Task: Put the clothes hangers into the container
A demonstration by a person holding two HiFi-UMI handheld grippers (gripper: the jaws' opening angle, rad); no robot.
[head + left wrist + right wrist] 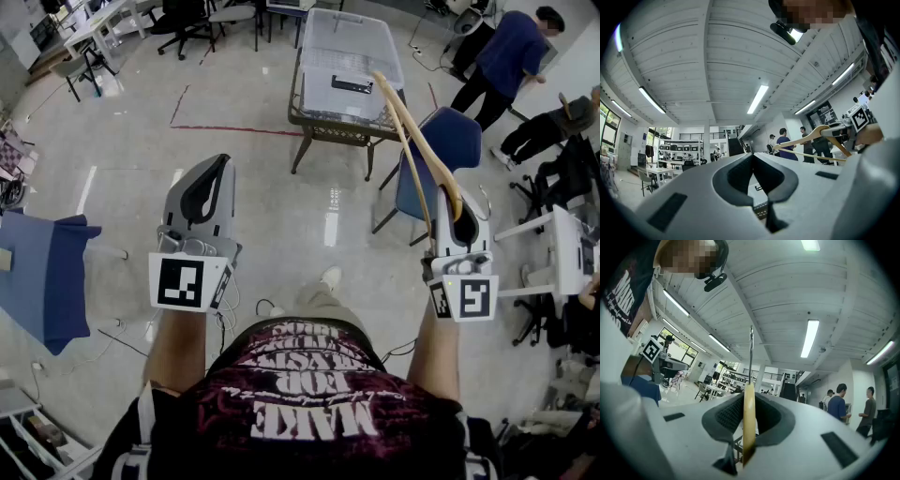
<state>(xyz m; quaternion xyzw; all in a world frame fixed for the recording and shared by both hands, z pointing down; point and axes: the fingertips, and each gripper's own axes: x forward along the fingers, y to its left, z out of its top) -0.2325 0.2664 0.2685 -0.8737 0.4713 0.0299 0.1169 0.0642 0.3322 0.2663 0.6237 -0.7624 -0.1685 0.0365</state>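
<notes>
Hanger point(419, 141), wooden: we hold it clamped in right gripper point(458, 208), its hook hard to make out against container point(323, 89), upper centre. Left gripper point(216, 169) closed, empty.

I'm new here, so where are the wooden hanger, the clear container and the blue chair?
wooden hanger point(749, 423), right gripper view, on its wooden body seen edge-on.
clear container point(323, 94), head view, on its near wall.
blue chair point(461, 139), head view, on its blue upholstery.
</notes>
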